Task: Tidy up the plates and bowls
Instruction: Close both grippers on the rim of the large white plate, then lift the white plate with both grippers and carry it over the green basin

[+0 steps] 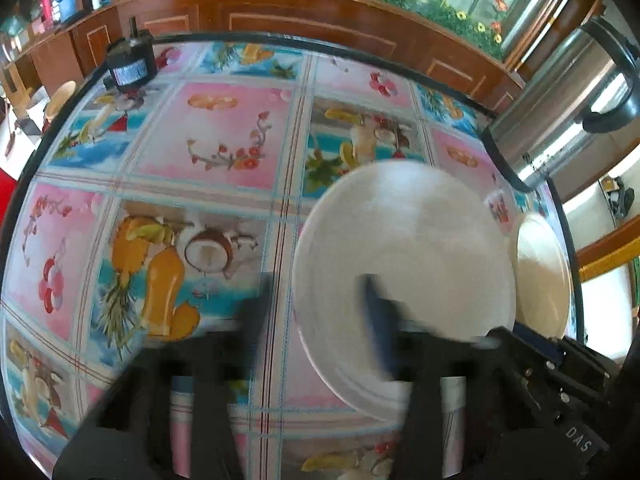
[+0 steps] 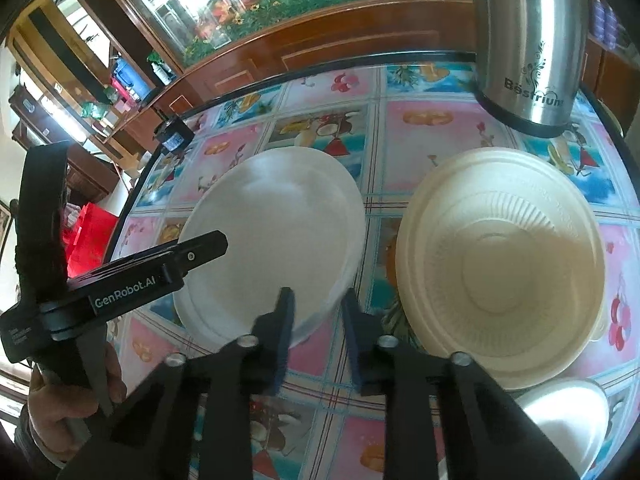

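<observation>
Two black grippers work the fruit-print tablecloth [image 2: 432, 128]: nearest, the right gripper [image 2: 318, 312] hangs spread and empty by the rim of the shallow white foam plate [image 2: 280, 232], seemingly to grasp it, the left gripper [image 1: 320, 300] straddles its opposite rim, jaws parted, while the ribbed cream foam bowl [image 2: 500, 264] waits beside, probably for stacking.

A smooth white round plate [image 2: 276, 236] lies flat on the counter, just left of a ribbed cream round bowl [image 2: 500, 264], upright; a smaller white bowl [image 2: 568, 424] sits nearer.
</observation>
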Demonstrator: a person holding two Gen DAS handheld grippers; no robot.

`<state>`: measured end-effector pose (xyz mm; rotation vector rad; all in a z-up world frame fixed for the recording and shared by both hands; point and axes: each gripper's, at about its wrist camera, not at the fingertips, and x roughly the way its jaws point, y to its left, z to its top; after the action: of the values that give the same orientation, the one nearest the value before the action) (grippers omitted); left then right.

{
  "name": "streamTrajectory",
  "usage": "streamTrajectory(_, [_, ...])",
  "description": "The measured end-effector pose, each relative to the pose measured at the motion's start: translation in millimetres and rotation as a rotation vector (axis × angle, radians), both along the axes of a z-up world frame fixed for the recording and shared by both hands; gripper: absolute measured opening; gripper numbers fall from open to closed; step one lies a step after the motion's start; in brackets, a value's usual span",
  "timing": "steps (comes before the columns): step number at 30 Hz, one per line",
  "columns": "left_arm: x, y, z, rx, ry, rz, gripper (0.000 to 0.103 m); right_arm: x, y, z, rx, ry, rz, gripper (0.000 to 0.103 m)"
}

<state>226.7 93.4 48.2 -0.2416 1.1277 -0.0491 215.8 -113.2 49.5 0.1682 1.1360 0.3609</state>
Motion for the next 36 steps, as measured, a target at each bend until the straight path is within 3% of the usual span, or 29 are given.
streamTrajectory(7, [-25.1, 3.2, 0.4, 0.005, 0.015, -0.023, 0.020, -16.8, 5.0, 4.6, -0.005, -0.011, 0.029, 0.018])
streamTrajectory(21, [-114.7, 6.2, 31.1, -0.003, -0.023, -0.060, 0.020, -80.5, 14.6, 25.8, -0.020, -0.047, 0.074, 0.018])
streamTrajectory(36, [-178.5, -8.1, 41.6, -0.002, -0.065, -0.086, 0.020, -141.8, 11.4, 32.7, -0.018, -0.066, 0.073, 0.021])
